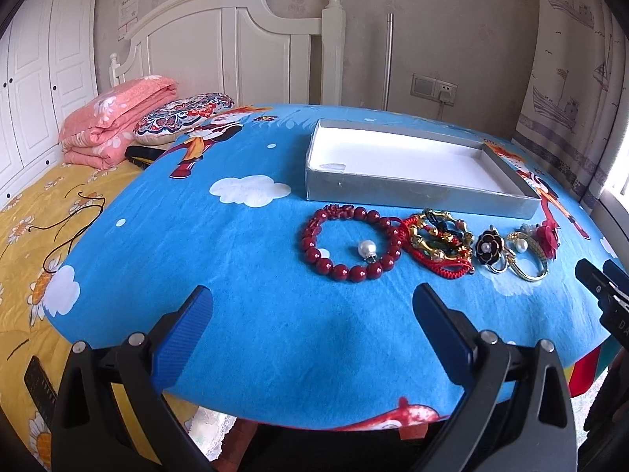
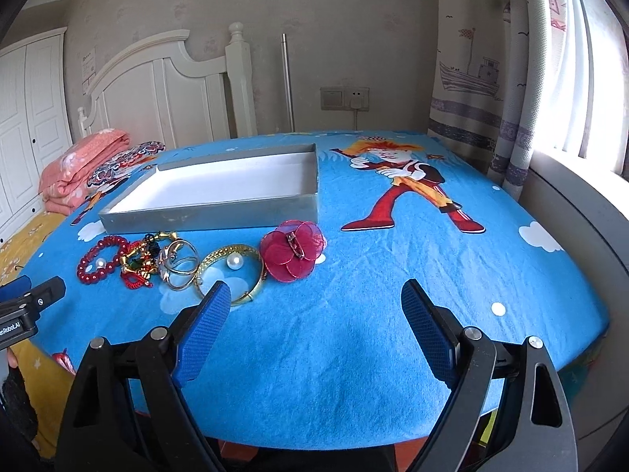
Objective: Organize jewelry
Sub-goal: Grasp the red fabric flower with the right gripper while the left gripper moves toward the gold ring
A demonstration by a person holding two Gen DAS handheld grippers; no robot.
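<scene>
text: "enRobot.AI" – partial – on left tongs (image 2: 23,306) body | wall notice (image 1: 129,11) – unreadable

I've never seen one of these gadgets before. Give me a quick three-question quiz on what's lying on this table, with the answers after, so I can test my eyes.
1. True or false: the grey box already holds jewelry.
2. What lies inside the ring of the red bead bracelet?
A. a coin
B. a pearl
C. a key
3. Fill in: both the left gripper and the right gripper are ____ and hold nothing.

Key
1. False. Its white floor is bare; the pieces lie on the blue cloth in front of it.
2. B, the pearl.
3. open
</scene>
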